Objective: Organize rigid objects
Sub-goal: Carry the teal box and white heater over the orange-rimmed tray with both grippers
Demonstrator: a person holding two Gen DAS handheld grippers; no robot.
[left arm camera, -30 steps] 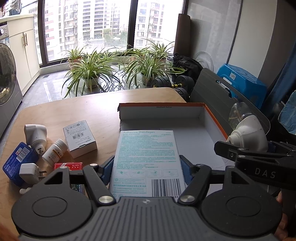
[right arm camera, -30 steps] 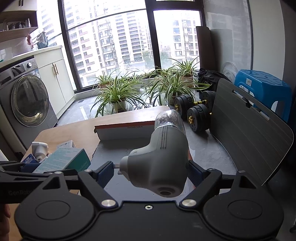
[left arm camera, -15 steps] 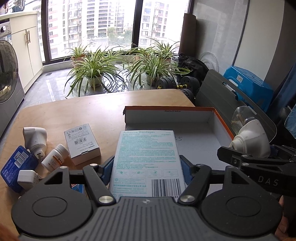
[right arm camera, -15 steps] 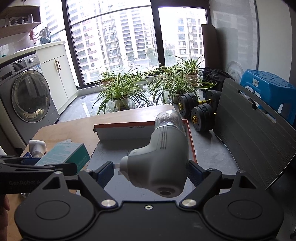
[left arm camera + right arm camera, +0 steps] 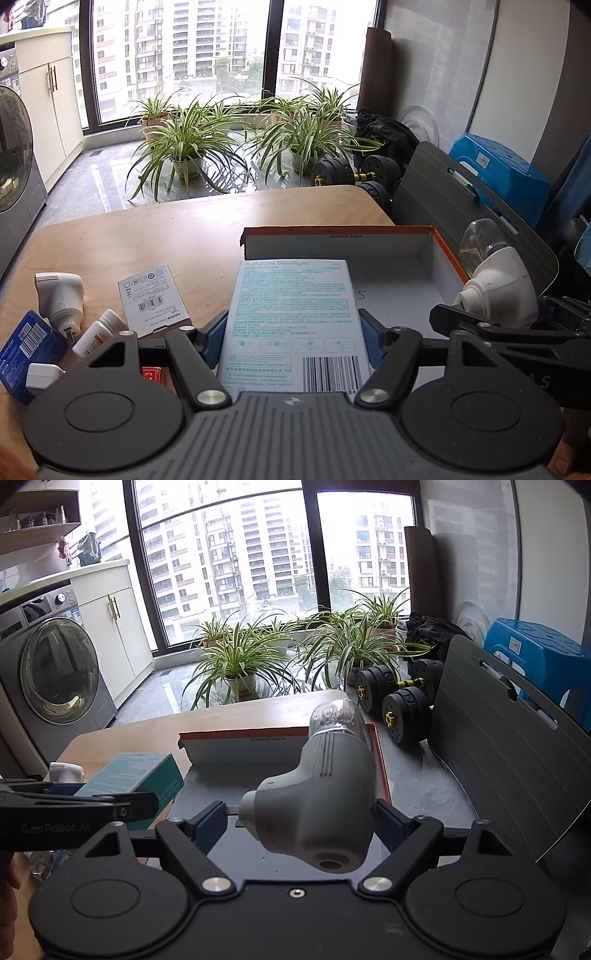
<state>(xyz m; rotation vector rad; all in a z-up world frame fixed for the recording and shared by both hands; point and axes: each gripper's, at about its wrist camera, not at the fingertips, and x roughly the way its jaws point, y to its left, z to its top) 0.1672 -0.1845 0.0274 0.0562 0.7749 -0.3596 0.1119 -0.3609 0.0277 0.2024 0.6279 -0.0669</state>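
Fingers of the left gripper (image 5: 291, 341) are clamped on the bandage box (image 5: 293, 317) by its long sides; right gripper (image 5: 301, 821) is clamped on the grey handheld device (image 5: 321, 797). Both loads hang over the near end of the orange-edged cardboard tray (image 5: 445, 251), which sits at the right of the wooden table (image 5: 184, 236). My read: lower the box flat into the left part, let go only once it touches, and keep the device to the right so they don't clash.

One open cardboard tray (image 5: 388, 245), one adhesive bandage box (image 5: 293, 314), two white plugs (image 5: 59, 295). One pill bottle (image 5: 98, 332), one adapter box (image 5: 153, 295), one blue packet (image 5: 26, 349).
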